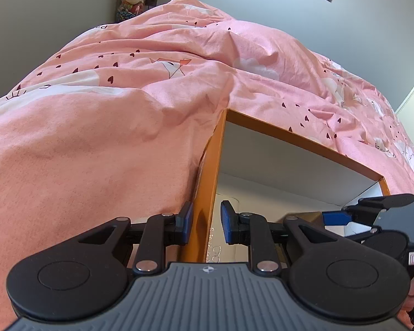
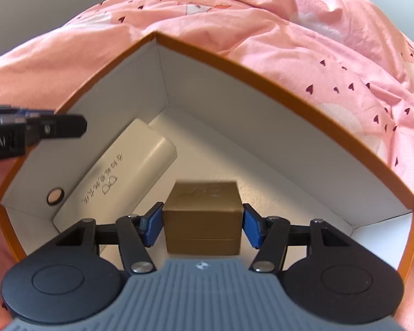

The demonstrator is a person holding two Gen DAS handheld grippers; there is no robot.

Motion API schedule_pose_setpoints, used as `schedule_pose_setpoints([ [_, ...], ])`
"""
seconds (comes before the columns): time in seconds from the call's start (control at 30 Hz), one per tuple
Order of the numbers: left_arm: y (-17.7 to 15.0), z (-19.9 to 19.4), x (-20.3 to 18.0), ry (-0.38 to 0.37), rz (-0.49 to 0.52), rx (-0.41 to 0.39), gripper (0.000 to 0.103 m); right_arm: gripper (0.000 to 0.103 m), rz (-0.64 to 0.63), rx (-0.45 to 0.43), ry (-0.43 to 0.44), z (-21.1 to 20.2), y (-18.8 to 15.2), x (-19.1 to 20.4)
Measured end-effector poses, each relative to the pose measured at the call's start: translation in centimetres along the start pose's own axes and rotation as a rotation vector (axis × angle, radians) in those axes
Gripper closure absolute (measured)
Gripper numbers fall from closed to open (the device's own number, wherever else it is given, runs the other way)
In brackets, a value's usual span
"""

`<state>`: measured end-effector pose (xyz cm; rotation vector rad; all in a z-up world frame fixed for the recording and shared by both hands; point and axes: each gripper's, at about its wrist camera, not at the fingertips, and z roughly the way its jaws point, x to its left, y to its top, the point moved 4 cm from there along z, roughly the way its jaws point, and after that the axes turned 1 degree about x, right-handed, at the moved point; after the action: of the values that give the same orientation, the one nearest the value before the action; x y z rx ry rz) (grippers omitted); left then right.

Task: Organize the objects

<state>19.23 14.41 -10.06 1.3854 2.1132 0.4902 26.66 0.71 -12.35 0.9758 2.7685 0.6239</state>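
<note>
Orange card is clamped at the left tongs: the near wall of the orange box is pinched between the blue pads, so the box is steadied on the pink bed cover. Ahead of the right tongs the small brown box is seen, standing square on the white floor of the orange box, directly between the two blue pads. Slim gaps appear on both sides of it, so the right tongs are judged released, with nothing gripped. To the left of those tongs a cream case is already laid inside, its long axis running along the left wall, its rounded far end aimed toward the far corner and its snap flap toward the near one. Two items are thus stowed. The brown box's front face is turned toward the right tongs, with no clear long axis. What remains cannot be told: no further loose objects are shown.
</note>
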Motion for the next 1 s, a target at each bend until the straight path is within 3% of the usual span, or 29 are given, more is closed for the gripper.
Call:
schedule_pose_setpoints([
  [0.17, 0.4, 0.0, -0.1, -0.01, 0.01, 0.001, 0.077, 0.042, 0.076, -0.009, -0.004, 0.0, 1.0, -0.8],
  [0.47, 1.6, 0.9, -1.1, -0.018, 0.109, 0.038, 0.077, 0.042, 0.386, -0.098, -0.047, -0.4, 3.3, -3.3],
  [0.67, 2.1, 1.3, -1.2, -0.008, 0.162, 0.049, 0.077, 0.042, 0.639, -0.115, 0.023, 1.4, 4.4, -4.5],
  [1.0, 2.3, 2.7, -1.0, 0.003, 0.172, 0.077, 0.077, 0.042, 0.64, -0.119, 0.126, 3.9, 6.3, -2.8],
])
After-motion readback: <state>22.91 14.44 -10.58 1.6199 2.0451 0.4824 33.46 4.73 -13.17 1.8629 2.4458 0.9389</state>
